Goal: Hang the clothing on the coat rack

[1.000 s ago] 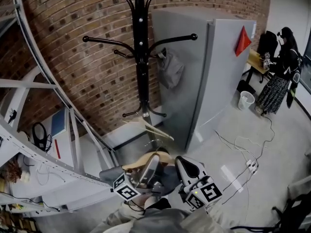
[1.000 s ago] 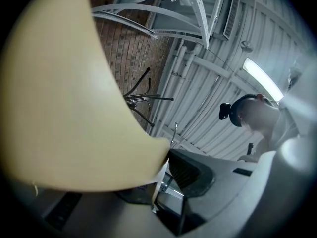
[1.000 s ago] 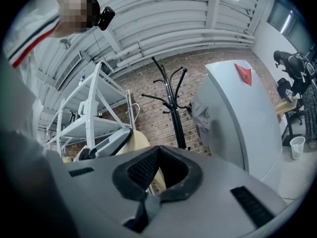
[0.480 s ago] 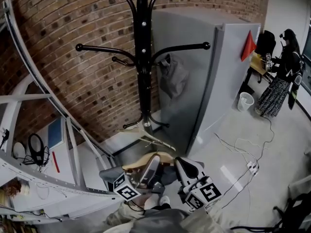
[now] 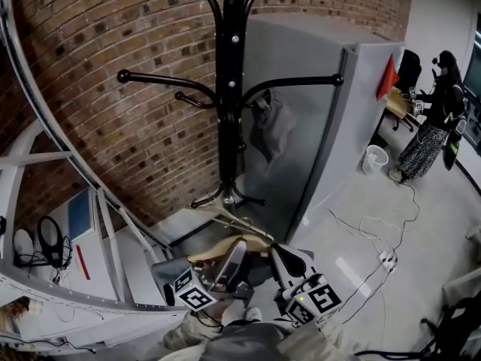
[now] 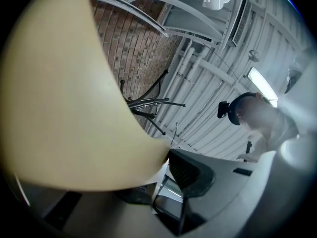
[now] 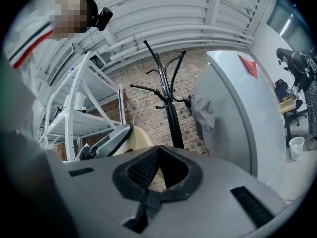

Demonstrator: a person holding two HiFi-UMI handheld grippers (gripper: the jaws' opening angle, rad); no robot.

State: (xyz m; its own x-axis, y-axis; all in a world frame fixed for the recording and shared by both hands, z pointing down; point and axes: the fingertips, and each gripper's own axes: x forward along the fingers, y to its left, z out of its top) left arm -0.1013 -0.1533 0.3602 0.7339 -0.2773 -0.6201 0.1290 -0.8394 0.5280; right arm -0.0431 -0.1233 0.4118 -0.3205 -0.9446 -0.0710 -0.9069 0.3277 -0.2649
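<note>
Coat rack (image 5: pixel 228 89): showing black. Brick wall (image 5: pixel 98 43): showing reddish-brown with pale mortar lines. Hanger (image 5: pixel 225 247): showing pale cream. Cabinet (image 5: pixel 301 59): showing plain grey. Flag (image 5: pixel 388 77): showing red. Marker cube (image 5: pixel 194 298): showing black-and-white squares.

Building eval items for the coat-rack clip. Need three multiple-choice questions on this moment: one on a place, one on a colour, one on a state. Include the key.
1. Where is the grey garment?
A. Hanging on a hook of the coat rack
B. Lying on the floor
C. Folded on the shelving

2. What colour is the coat rack?
A. White
B. Black
C. Red

3. What is the state of the left gripper?
A. Open and empty
B. Shut on a cable
C. Shut on the wooden hanger

Key:
1 A: the garment hangs from a right-hand hook of the rack, in front of the grey cabinet.
2 B: the pole and hooks are black against the brick wall.
3 C: the hanger sits between its jaws and fills much of the left gripper view.
</note>
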